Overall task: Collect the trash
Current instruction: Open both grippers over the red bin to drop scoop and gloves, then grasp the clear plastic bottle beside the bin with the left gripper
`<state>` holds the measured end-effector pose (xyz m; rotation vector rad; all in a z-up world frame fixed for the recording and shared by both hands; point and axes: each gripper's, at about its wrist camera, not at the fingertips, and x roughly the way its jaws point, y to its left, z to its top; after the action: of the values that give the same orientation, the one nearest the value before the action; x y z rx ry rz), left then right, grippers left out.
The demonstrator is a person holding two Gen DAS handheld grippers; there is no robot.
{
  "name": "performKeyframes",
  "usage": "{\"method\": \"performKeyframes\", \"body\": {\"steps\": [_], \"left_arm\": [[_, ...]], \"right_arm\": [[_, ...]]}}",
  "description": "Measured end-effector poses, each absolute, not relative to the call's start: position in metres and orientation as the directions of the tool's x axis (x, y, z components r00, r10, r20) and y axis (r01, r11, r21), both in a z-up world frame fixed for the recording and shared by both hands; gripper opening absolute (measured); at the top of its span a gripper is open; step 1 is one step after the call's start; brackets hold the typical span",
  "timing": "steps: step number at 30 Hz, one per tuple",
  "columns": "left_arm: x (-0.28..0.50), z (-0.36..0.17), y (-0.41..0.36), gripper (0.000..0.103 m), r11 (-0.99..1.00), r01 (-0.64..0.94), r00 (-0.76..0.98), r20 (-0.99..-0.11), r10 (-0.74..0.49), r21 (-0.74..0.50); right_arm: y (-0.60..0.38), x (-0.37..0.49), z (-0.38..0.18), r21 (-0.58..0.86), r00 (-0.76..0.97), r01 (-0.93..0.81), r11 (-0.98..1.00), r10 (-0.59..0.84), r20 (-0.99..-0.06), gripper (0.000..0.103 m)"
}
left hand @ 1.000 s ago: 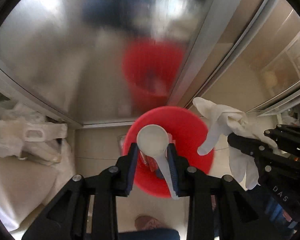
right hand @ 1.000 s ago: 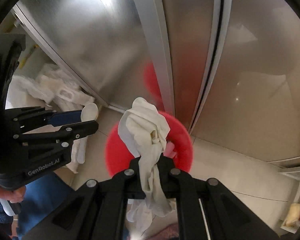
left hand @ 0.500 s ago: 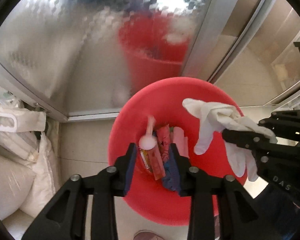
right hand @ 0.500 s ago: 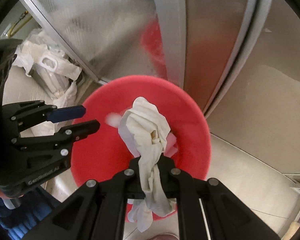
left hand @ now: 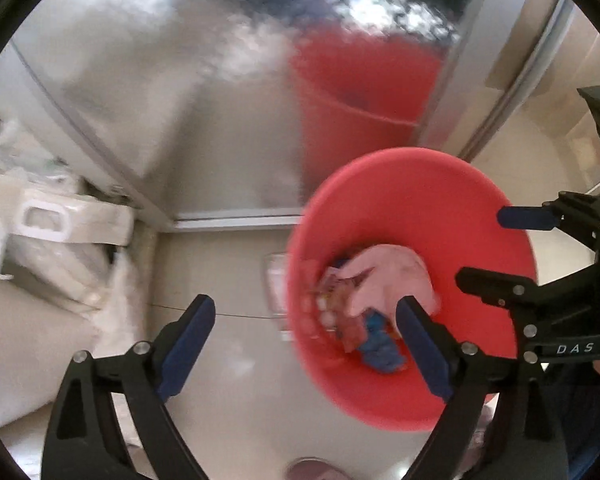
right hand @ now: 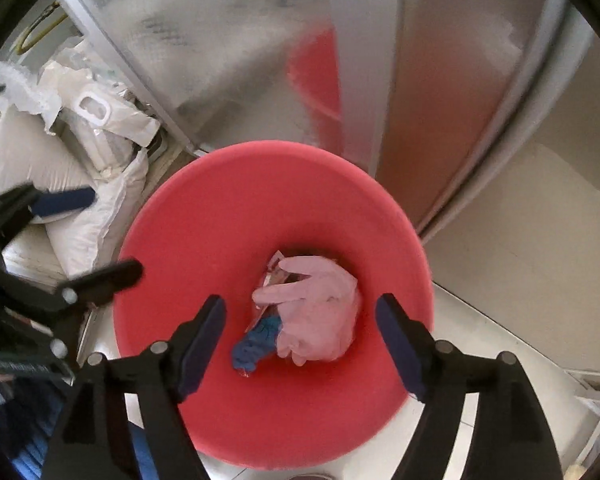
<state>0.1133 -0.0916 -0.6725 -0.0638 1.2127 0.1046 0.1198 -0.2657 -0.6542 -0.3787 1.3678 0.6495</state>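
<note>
- Red plastic bucket (right hand: 236, 216) is seen on the floor against a metal-framed frosted door (right hand: 228, 40).
- White glove (right hand: 320, 312) is found inside the bucket, at 3 o'clock of a blue scrap (right hand: 256, 344).
- Right gripper (right hand: 300, 344) is held spread apart, empty, above the bucket.
- Left gripper (left hand: 304, 344) is likewise spread, empty.
- White sacks (right hand: 92, 200) are noted at 9 o'clock.

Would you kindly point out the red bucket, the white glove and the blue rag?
red bucket (right hand: 228, 216), right wrist view, inner wall.
white glove (right hand: 320, 312), right wrist view, palm.
blue rag (right hand: 256, 346), right wrist view, middle.
</note>
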Motion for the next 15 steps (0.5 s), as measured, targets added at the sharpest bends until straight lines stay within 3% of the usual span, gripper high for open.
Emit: {"method": "performKeyframes", "body": {"steps": [8,12,14,15], "left_arm": [[0.093,-0.662,-0.037,0.091,0.976,-0.204,0.334,-0.932,0.139,0.072],[0.088,-0.688,-0.012,0.093,0.975,-0.218,0.304,-0.948,0.099,0.032],[0.09,-0.707,-0.006,0.103,0.977,-0.212,0.267,-0.96,0.083,0.026],[0.091,-0.718,-0.004,0.103,0.98,-0.199,0.256,-0.964,0.073,0.021]], "right_arm": [[-0.247,0.114,-0.652,0.119,0.058,-0.67,0.733,0.211,-0.976,0.083],[-0.242,0.113,-0.656,0.078,0.075,-0.68,0.729,0.175,-0.982,0.086],[-0.244,0.113,-0.659,0.061,0.076,-0.673,0.738,0.15,-0.986,0.088],[-0.245,0.113,-0.661,0.055,0.07,-0.668,0.742,0.136,-0.988,0.088]]}}
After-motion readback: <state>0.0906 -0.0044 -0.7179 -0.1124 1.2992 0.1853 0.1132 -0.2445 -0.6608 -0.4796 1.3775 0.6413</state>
